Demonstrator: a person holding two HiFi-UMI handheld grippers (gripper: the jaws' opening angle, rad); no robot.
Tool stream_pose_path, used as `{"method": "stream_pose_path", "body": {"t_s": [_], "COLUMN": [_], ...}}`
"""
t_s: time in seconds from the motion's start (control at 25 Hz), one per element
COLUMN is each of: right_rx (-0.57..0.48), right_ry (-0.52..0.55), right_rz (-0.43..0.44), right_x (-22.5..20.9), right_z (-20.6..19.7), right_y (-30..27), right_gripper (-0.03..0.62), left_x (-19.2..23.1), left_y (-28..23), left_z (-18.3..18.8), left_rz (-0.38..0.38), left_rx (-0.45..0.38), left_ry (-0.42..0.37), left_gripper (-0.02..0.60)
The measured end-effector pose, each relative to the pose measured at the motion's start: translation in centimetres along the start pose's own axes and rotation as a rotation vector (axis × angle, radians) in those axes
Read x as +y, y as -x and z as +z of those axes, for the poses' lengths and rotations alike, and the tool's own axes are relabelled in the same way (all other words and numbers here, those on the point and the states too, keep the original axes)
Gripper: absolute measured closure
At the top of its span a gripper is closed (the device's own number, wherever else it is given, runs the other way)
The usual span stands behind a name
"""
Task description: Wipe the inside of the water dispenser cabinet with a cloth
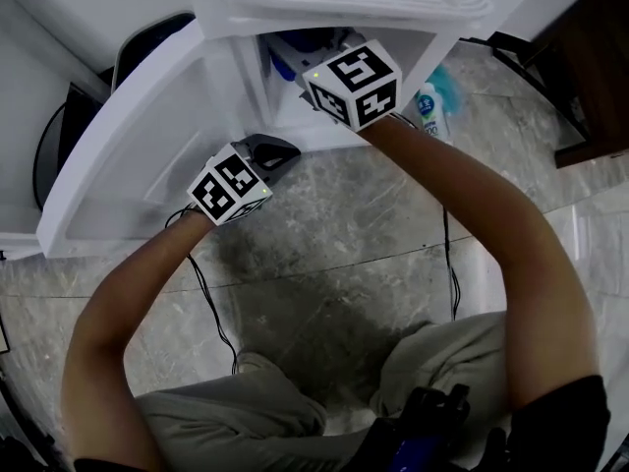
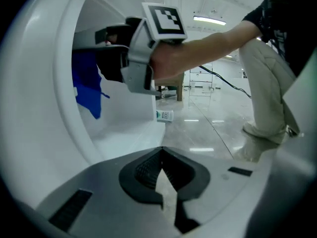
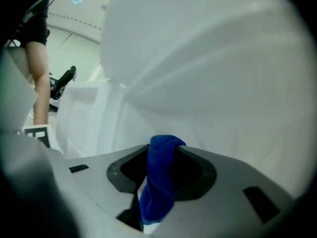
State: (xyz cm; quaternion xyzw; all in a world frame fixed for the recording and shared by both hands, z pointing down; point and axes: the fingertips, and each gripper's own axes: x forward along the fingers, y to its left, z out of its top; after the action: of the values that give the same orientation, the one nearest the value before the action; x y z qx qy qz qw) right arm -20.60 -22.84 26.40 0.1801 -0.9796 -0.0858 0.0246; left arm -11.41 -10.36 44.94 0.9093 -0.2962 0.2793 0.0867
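The white water dispenser cabinet stands with its door swung open to the left. My right gripper reaches level into the cabinet, shut on a bunched blue cloth that hangs out below the jaws. In the left gripper view the cloth dangles against the inner left wall. In the head view only the right gripper's marker cube and a bit of cloth show. My left gripper is shut with nothing in it, just outside the opening by the door's lower edge.
A small white bottle with a teal item beside it stands on the marble floor right of the cabinet. Black cables trail over the floor. The person's knees are close below. Dark furniture stands at far right.
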Motion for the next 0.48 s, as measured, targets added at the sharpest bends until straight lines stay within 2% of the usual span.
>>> {"method": "stream_pose_path", "body": {"t_s": [0.12,0.24,0.32,0.48], "right_rx": [0.076,0.124,0.156,0.22], "right_ry": [0.079,0.131,0.122,0.023], "right_rz": [0.116,0.179,0.185,0.176], "right_x": [2.3,3.4,3.1,1.3], "right_z": [-1.3,-2.2,-2.7,-3.8], "right_y": [2.5,5.1,6.8,9.9], "right_gripper": [0.485,0.485,0.485,0.485], "left_x": [0.7,1.3,1.6,2.2], "left_y": [-0.2,-0.2,-0.2,-0.2], "left_z": [1.7,3.2,4.1,6.0], "left_rz": [0.04,0.088,0.116,0.191], "left_rx": [-0.031,-0.059,-0.074,-0.111], "left_ry": [-0.009,-0.017,-0.027,-0.042], "left_gripper": [0.575,0.575,0.575,0.558]}}
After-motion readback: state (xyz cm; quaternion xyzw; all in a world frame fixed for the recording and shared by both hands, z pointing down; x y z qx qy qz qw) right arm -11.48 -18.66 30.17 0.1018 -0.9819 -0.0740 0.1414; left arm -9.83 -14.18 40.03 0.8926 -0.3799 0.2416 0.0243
